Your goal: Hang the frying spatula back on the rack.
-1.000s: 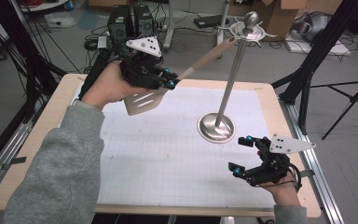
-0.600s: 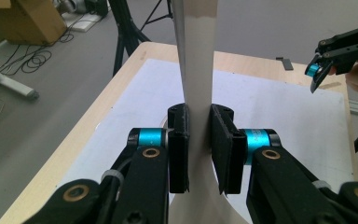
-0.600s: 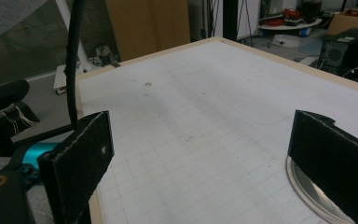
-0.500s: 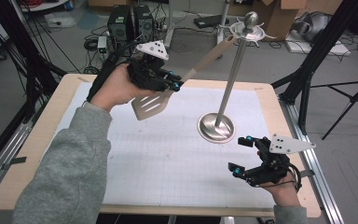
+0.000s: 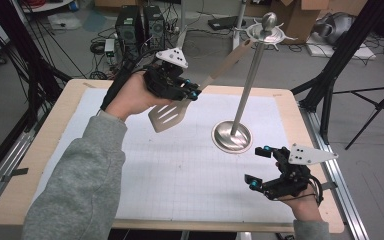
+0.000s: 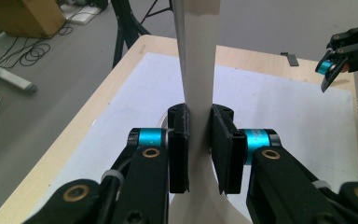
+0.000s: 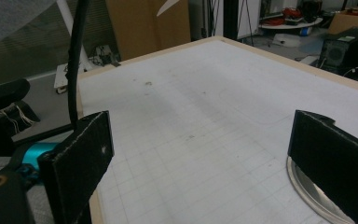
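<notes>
L gripper (image 5: 192, 94) is clamped on the slotted spatula (image 5: 169, 114), handle running up-right past its jaws toward the hook stand (image 5: 243, 90) top; R gripper (image 5: 260, 167) gapes empty, well below.

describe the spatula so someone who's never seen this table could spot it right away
Start at the white gridded mat on the wooden table, then find the tall metal stand on its round base at the far right of the mat. Left of it, the left gripper holds the spatula up off the mat, shut on its handle. It is the one thing with a flat slotted blade and a long pale handle slanting up toward the stand's top.
</notes>
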`<state>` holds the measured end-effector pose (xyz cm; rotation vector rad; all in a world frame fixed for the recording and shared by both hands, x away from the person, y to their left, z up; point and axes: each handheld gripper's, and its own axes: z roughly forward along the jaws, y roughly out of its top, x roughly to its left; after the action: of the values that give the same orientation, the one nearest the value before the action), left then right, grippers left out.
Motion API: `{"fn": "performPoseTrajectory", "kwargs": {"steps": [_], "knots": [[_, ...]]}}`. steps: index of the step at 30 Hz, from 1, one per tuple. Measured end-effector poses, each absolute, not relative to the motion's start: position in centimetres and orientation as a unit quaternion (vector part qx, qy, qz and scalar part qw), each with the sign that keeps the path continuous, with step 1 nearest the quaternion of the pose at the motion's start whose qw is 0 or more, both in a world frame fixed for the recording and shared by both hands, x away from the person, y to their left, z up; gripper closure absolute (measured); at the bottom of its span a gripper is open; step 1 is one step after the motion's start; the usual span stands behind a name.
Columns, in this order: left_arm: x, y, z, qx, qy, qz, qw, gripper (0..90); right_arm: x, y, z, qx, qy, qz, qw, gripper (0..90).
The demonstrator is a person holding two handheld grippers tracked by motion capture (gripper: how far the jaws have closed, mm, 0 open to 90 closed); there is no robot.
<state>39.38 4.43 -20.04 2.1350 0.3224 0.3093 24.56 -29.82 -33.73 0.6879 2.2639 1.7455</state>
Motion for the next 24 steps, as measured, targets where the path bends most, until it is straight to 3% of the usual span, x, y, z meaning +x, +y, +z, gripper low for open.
{"fn": "performPoseTrajectory", "kwargs": {"steps": [24], "knots": [[40.1,2.3,-21.5,0.869,0.135,0.122,0.459,77.0,24.5,-29.9,-33.8,0.235,0.764,0.593,0.1,5.7]]}}
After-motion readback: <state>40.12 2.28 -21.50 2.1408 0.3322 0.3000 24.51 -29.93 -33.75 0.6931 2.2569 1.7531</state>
